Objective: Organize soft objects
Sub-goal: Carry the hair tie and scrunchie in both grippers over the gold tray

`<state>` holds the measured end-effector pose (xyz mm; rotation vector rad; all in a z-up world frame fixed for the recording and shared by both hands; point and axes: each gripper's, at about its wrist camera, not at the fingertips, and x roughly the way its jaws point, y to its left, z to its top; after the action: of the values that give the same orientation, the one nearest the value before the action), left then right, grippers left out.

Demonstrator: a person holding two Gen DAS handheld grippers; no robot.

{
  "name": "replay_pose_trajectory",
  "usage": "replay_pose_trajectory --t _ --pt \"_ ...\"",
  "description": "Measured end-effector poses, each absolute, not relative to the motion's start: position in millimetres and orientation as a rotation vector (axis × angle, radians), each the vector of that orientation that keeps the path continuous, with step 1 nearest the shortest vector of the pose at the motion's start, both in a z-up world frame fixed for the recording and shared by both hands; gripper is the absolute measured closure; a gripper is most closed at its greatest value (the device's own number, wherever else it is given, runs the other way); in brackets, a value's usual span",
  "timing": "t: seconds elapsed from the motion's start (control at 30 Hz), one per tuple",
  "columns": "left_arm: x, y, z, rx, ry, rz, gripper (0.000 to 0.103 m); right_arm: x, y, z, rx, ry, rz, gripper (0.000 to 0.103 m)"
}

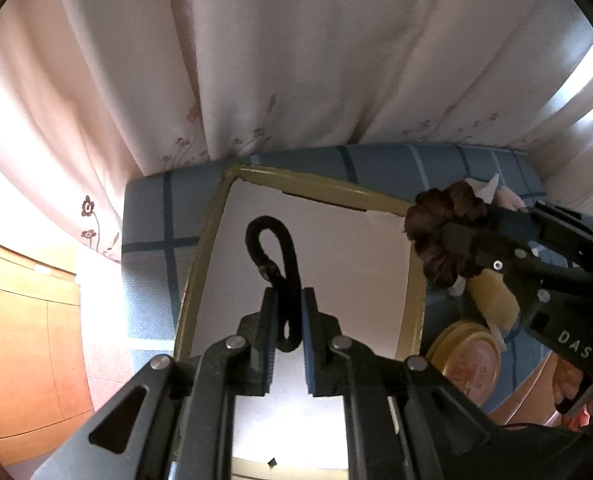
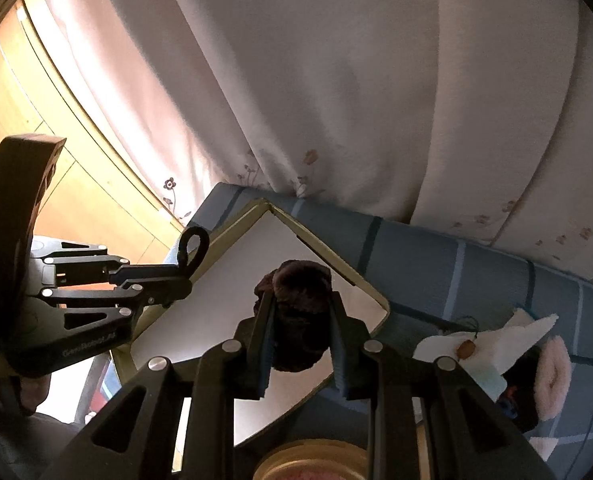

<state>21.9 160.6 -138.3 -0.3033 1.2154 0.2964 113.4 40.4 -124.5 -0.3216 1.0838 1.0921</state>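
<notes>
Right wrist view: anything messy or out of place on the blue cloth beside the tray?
Yes. Right of the gold-rimmed tray, a loose heap lies on the blue checked cloth: crumpled white tissue, a pink fluffy scrunchie and something dark beneath it, unsorted. A thin thread trails across the cloth there too. Nothing looks spilled or damaged.
</notes>
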Motion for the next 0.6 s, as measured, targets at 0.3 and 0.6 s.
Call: replay_pose_trajectory --t 0.3,0.6 --pt "29 169 -148 -0.311 1.229 0.303 0.095 117 54 -135 -0.359 1.095 1.098 0.077" --pt "36 177 -153 -0.324 1.221 0.306 0.095 120 65 -148 -0.389 1.114 1.103 0.077"
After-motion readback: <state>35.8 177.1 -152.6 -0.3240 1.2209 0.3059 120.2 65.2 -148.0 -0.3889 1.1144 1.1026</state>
